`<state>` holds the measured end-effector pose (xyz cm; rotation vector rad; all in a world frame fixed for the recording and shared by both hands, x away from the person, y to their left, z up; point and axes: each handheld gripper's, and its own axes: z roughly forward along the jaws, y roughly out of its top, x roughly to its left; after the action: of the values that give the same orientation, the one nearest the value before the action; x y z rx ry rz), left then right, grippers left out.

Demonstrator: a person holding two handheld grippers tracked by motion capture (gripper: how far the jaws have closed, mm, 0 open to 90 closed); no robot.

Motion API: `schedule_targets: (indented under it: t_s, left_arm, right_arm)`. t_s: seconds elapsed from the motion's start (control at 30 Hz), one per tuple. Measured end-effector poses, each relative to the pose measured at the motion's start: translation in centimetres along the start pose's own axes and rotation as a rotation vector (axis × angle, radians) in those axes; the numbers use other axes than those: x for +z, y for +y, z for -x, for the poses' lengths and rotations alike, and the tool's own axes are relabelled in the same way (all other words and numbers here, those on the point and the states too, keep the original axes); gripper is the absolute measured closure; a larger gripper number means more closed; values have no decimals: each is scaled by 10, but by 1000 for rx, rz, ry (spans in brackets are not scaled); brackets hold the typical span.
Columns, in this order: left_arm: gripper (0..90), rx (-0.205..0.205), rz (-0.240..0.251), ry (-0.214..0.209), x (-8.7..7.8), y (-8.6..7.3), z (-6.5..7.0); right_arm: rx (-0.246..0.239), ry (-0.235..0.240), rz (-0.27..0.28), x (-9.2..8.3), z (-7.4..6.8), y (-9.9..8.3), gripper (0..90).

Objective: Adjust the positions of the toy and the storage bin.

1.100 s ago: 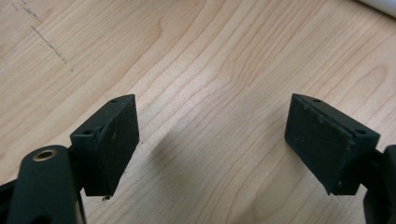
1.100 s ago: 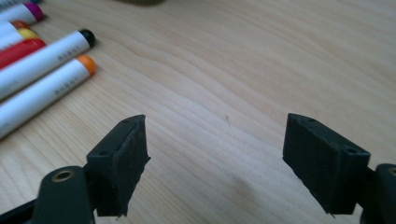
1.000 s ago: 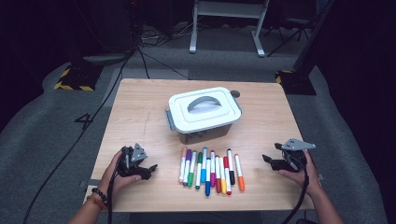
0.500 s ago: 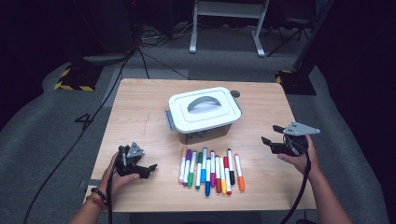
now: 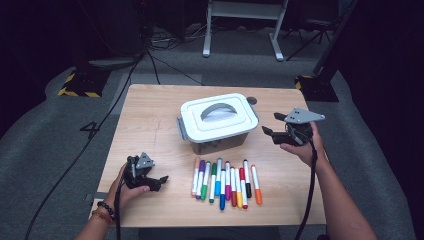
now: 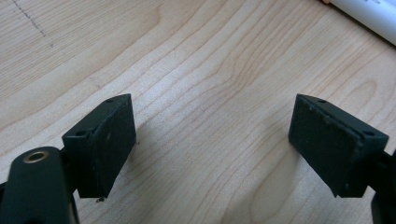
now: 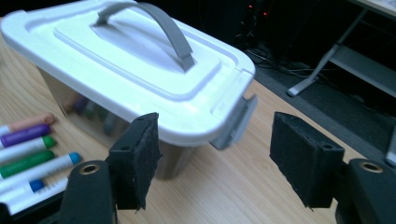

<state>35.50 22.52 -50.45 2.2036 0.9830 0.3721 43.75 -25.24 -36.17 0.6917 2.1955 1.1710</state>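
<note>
High view: the box (image 5: 217, 122) sits mid-table, markers (image 5: 225, 182) in front of it, right gripper (image 5: 272, 131) beside its right end, empty.

Left gripper view: left gripper (image 6: 210, 144) spread, empty.

Right gripper view: jaws, which have just been narrowing, frame the latch (image 7: 233, 123); a skewed approach could shove the box.

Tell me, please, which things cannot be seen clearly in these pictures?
- Inside of the box: its white lid hides it in the high view.
- Print on the markers: too small in the high view.
- Left latch: too small to tell whether it is closed.
- White marker: cut off by the left gripper view's edge.
</note>
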Motion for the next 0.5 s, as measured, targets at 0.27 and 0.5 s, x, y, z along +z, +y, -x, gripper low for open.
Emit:
schedule_targets:
  t_s: [0.27,0.5]
  left_arm:
    - [154,0,0,0,0,0,0]
    - [153,1,0,-1,0,0,0]
  right_arm:
    - [-19,22,7,24,-5,26,333]
    - [-30,34,12,43,-10,40,334]
